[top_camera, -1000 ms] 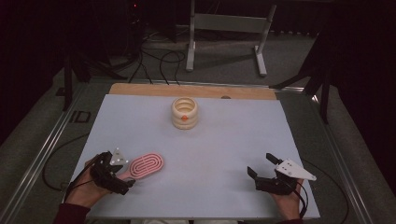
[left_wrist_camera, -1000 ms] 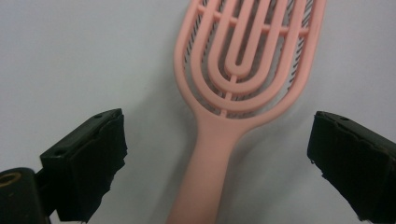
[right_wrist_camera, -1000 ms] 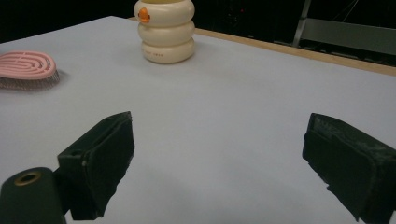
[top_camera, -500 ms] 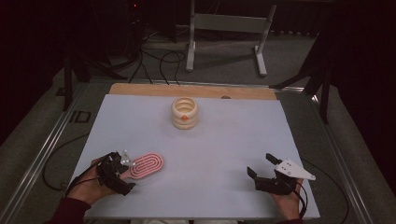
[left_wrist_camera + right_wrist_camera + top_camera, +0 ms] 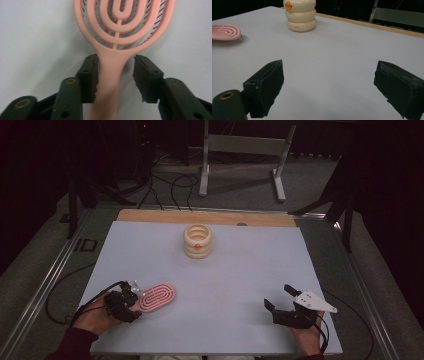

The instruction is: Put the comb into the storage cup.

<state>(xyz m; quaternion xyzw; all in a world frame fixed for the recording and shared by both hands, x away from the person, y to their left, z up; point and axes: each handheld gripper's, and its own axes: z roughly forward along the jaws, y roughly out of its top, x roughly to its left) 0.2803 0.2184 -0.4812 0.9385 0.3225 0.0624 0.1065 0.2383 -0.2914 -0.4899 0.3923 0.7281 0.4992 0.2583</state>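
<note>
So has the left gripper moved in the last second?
Yes. The left gripper slid slightly toward the table's near edge, now straddling the pink brush's handle.

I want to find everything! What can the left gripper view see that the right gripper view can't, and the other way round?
Left gripper view alone: the brush's handle between the left gripper's jaws. One jaw touches it and the other stands apart, so it is not yet clamped.

Right gripper view alone: the cream ringed pot with an orange mark, the table's wooden edge, and the right gripper's jaws wide apart around nothing.

Both: the pink brush and the pale tabletop.
</note>
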